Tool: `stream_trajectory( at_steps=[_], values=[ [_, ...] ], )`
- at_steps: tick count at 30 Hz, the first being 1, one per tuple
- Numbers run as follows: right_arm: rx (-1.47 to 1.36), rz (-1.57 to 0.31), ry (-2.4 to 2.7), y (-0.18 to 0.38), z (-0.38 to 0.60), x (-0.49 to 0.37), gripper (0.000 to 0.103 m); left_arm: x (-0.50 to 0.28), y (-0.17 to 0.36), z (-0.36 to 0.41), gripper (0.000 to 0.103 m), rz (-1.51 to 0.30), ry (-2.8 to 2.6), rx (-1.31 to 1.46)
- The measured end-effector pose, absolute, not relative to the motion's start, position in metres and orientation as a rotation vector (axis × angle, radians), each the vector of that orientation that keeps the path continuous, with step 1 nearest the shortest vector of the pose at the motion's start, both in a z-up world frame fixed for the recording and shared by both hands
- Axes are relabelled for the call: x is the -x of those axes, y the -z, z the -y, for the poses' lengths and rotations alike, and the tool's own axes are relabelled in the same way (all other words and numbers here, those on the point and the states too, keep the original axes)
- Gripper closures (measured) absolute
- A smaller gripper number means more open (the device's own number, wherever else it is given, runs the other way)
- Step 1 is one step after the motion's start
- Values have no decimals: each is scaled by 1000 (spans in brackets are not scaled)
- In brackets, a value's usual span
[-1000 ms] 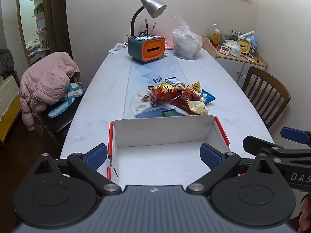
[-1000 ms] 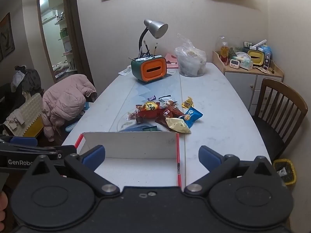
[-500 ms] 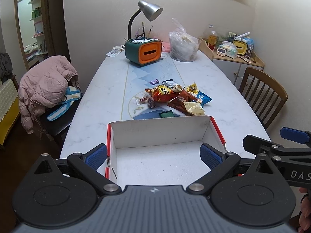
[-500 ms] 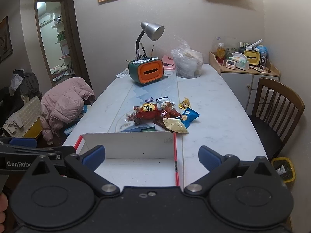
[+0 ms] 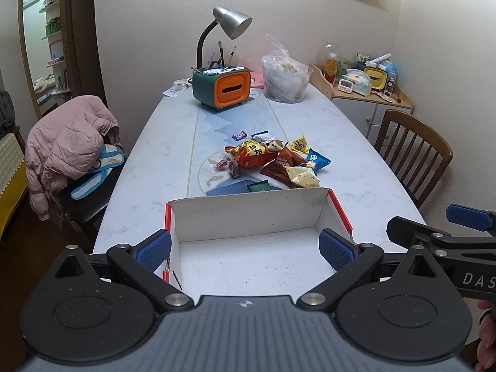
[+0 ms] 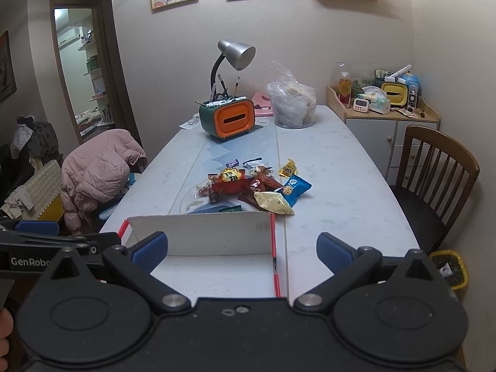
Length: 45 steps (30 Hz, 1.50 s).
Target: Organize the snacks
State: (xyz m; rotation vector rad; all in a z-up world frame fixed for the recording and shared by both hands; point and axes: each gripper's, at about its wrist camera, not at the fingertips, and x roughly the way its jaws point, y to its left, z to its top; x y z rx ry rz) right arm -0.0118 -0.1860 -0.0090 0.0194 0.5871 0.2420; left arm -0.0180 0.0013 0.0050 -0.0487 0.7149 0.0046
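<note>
Snacks: mixed crinkled packets heaped mid-table, far side of white red-edged box. Left gripper, right gripper: spread wide, holding nothing. Marbled top; lamp far end.

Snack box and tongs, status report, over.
Left tongs open, right tongs open, both empty. Box empty; snack pile beyond it, untouched. Nothing in the way.

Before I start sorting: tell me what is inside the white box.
The white box holds no snacks on the white floor that shows; only small dark specks. Its near end is covered by the left gripper, so that part cannot be checked.
</note>
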Motion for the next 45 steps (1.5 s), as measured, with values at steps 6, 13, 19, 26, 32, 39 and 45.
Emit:
stream_trajectory(
  at_steps=[6,13,19,26,32,39,45],
  values=[
    [-20,-583,-232,9,186,14,1,18,-5,-1,1,-713,6,53],
    [-21,-583,-232,10,187,13,1,17,-6,0,1,-714,7,52],
    [-21,-582,-233,9,188,13,1,17,-6,1,1,-712,8,54],
    [-21,-584,-230,10,189,15,1,17,-4,2,1,-721,9,57],
    [-23,-585,-231,11,191,14,1,16,-3,4,1,-726,7,56],
    [-22,-583,-233,13,191,14,1,12,-1,9,1,-735,2,52],
    [-26,-602,-247,17,197,6,1,1,4,14,1,-754,-10,54]
  ],
)
